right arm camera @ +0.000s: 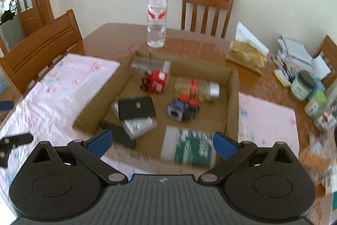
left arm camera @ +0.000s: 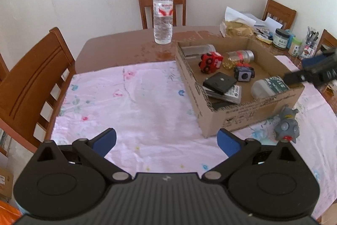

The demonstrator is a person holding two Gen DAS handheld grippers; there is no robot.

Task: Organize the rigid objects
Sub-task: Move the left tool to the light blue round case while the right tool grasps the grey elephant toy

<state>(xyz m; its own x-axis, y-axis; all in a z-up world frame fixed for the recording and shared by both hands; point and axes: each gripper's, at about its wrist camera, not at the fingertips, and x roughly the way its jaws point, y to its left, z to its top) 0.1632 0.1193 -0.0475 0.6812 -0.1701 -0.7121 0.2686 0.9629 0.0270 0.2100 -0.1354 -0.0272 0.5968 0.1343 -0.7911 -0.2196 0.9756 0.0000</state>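
Note:
A shallow cardboard box (left arm camera: pixel 242 117) (right arm camera: pixel 94 111) sits on the pink cloth. In it lie a red toy truck (left arm camera: pixel 211 61) (right arm camera: pixel 155 83), a glass jar with a silver lid (left arm camera: pixel 240 58) (right arm camera: pixel 200 89), a purple-black cube toy (left arm camera: pixel 244 75) (right arm camera: pixel 181 112), a black flat case (left arm camera: pixel 220 82) (right arm camera: pixel 135 108) and a white-green bottle (left arm camera: pixel 270 86) (right arm camera: pixel 189 148). A grey toy (left arm camera: pixel 287 124) lies on the cloth outside the box. My left gripper (left arm camera: pixel 166 141) is open and empty over the cloth. My right gripper (right arm camera: pixel 161 146) is open and empty above the box's near edge; it also shows in the left wrist view (left arm camera: pixel 311 73).
A clear water bottle (left arm camera: pixel 163 14) (right arm camera: pixel 156 18) stands on the brown table (left arm camera: pixel 118 50) behind the box. Jars, papers and a tan bag (right arm camera: pixel 246 56) crowd the far right. Wooden chairs (left arm camera: pixel 31 81) stand around the table.

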